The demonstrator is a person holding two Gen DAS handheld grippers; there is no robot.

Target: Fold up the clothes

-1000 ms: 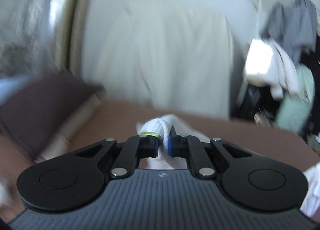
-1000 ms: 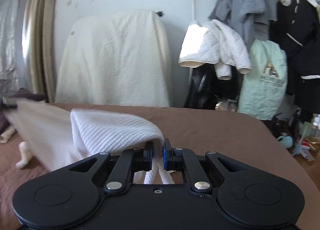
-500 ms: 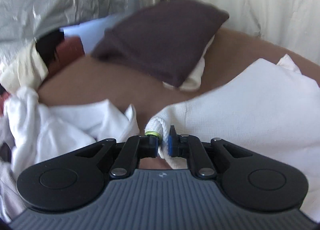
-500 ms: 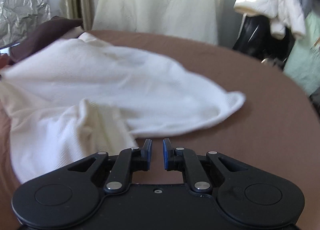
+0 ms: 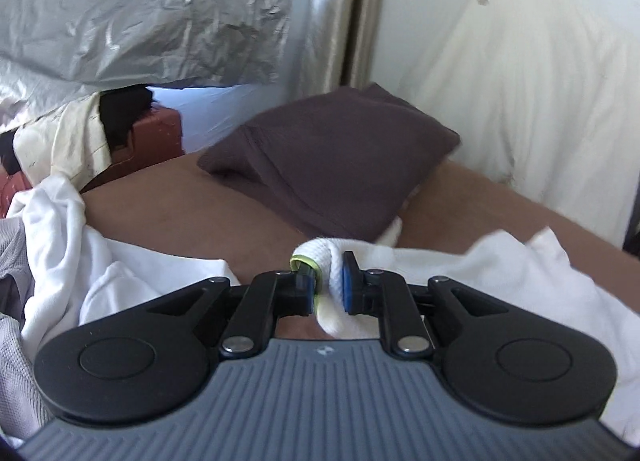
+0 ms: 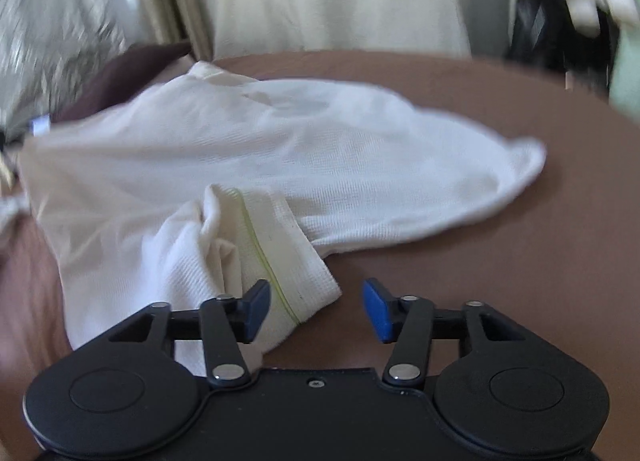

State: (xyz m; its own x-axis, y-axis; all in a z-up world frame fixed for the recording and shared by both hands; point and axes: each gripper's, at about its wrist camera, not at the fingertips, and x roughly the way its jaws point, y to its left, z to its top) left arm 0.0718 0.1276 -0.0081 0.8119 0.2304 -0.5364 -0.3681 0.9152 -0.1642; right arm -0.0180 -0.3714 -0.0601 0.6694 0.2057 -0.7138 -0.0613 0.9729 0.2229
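the white garment (image 6: 280, 149) lay spread on the brown bed (image 6: 500, 261). the left tongs (image 5: 329, 289) were opening, a rolled hem of it still pinched between the pads. the right tongs (image 6: 316, 311) were opening wide, gripping nothing, a hem corner lying beneath the gap.

Left gripper (image 5: 328, 289): ribbed grey-blue body, two round black side housings, black linkage arms with silver rivets, blue pads. Small pale logo at 12 o'clock on body. Right gripper (image 6: 316, 311): plain black body, single centre screw, brighter blue pads.
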